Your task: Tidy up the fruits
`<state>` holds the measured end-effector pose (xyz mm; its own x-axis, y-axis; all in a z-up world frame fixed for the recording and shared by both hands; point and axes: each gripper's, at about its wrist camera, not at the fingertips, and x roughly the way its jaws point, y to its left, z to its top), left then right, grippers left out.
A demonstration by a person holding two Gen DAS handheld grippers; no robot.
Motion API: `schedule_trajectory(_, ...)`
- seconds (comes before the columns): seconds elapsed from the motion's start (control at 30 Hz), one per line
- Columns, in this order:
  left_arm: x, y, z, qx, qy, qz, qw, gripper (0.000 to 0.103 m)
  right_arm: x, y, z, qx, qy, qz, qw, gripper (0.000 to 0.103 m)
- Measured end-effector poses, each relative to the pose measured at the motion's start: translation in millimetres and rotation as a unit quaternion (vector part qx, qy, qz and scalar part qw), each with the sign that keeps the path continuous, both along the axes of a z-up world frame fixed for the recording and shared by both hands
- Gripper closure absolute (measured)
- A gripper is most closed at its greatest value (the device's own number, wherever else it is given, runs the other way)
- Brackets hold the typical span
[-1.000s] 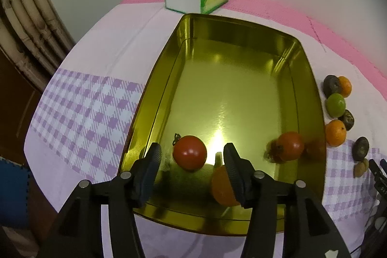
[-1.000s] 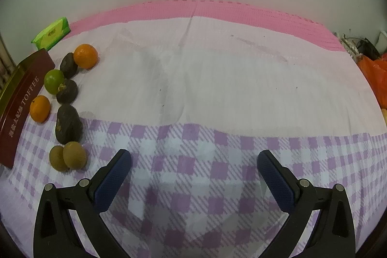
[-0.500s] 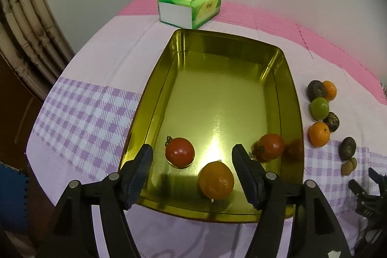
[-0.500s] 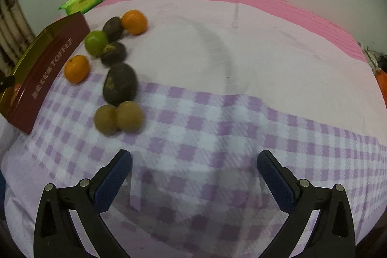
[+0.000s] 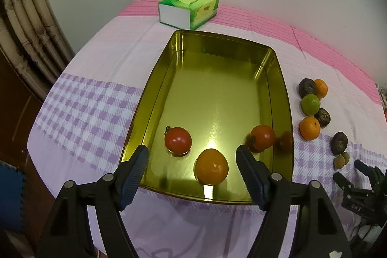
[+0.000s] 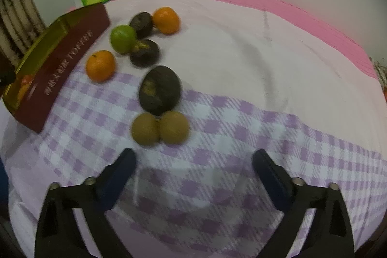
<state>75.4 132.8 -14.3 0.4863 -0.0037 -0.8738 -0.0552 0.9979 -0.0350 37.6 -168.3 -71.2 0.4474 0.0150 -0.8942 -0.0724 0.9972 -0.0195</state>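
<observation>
A gold tin point(image 5: 217, 79) holds two red tomatoes point(image 5: 178, 140) point(image 5: 263, 137) and an orange point(image 5: 211, 169). My left gripper point(image 5: 192, 156) hangs above the tin's near end with its jaws opening; the orange lies free below them, touching neither pad. My right gripper point(image 6: 193, 161) is over the checked cloth with its jaws closing and nothing between them. Just beyond its fingers lie two small brown fruits point(image 6: 145, 128) point(image 6: 174, 127) and a dark fruit point(image 6: 159, 90). Farther back are two oranges point(image 6: 100, 65) point(image 6: 167, 19), a green fruit point(image 6: 123, 39) and two dark fruits point(image 6: 145, 56) point(image 6: 141, 21).
A green tissue pack point(image 5: 188, 9) stands behind the tin. The tin's maroon side point(image 6: 65, 59) runs along the left of the loose fruit. Bamboo-like poles point(image 5: 26, 28) stand at the far left. The table's front edge is close under both grippers.
My left gripper opened wider and drew back, leaving the orange in the tin. My right gripper swung left to the loose fruits, and its jaws narrowed a little.
</observation>
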Motion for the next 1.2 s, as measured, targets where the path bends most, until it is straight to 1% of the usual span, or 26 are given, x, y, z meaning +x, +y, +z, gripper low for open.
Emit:
schedule_trajectory(0.07, -1.9, 0.9, -0.2, -0.001, 0.001, 0.002, 1.0, 0.031, 5.8, 8.7, 1.1, 0.0, 0.0, 0.007, 1.0, 0.02)
schedule_trajectory(0.13, -3.8, 1.1, 0.1, 0.001, 0.002, 0.002, 1.0, 0.031, 10.5, 14.1, 1.3, -0.002, -0.003, 0.011, 1.0, 0.022)
schedule_trajectory(0.2, -5.2, 1.6, 0.7, 0.001, 0.001, 0.002, 1.0, 0.031, 15.2, 19.2, 1.4, 0.0, -0.005, 0.015, 1.0, 0.027)
schedule_trajectory(0.27, -7.6, 3.5, 1.4, 0.001, 0.0, 0.004, 1.0, 0.031, 18.3, 21.9, 2.9, 0.002, -0.009, 0.02, 1.0, 0.038)
schedule_trajectory(0.37, -10.0, 6.5, 1.8, -0.001, 0.0, 0.009, 1.0, 0.031, 24.0, 28.6, 3.9, 0.002, -0.01, 0.025, 1.0, 0.044)
schedule_trajectory(0.4, -10.4, 7.6, 2.0, -0.001, 0.0, 0.01, 0.9999, 0.031, 22.4, 27.0, 4.4, 0.003, -0.011, 0.026, 1.0, 0.045)
schedule_trajectory(0.47, -11.2, 9.6, 2.2, 0.0, 0.0, 0.013, 0.9999, 0.03, 23.4, 29.0, 4.6, 0.004, -0.012, 0.029, 1.0, 0.051)
schedule_trajectory(0.53, -11.8, 11.2, 2.2, -0.003, 0.001, 0.015, 0.9999, 0.03, 21.9, 29.5, 5.8, 0.005, -0.013, 0.034, 0.999, 0.054)
schedule_trajectory(0.77, -11.8, 14.7, 2.5, -0.005, 0.001, 0.021, 0.9998, 0.029, 20.4, 28.0, 7.7, 0.007, -0.01, 0.038, 0.999, 0.054)
schedule_trajectory(0.97, -12.8, 18.3, 4.7, -0.009, -0.001, 0.027, 0.9996, 0.022, 9.9, 20.9, 13.6, 0.014, -0.011, 0.036, 0.999, 0.054)
schedule_trajectory(1.07, -13.4, 20.2, 6.8, -0.012, -0.004, 0.031, 0.9994, 0.015, 6.2, 20.3, 18.3, 0.015, -0.014, 0.037, 0.999, 0.054)
schedule_trajectory(1.2, -14.1, 23.2, 9.2, -0.013, -0.007, 0.037, 0.9992, 0.013, 3.3, 22.9, 28.0, 0.015, -0.021, 0.041, 0.999, 0.054)
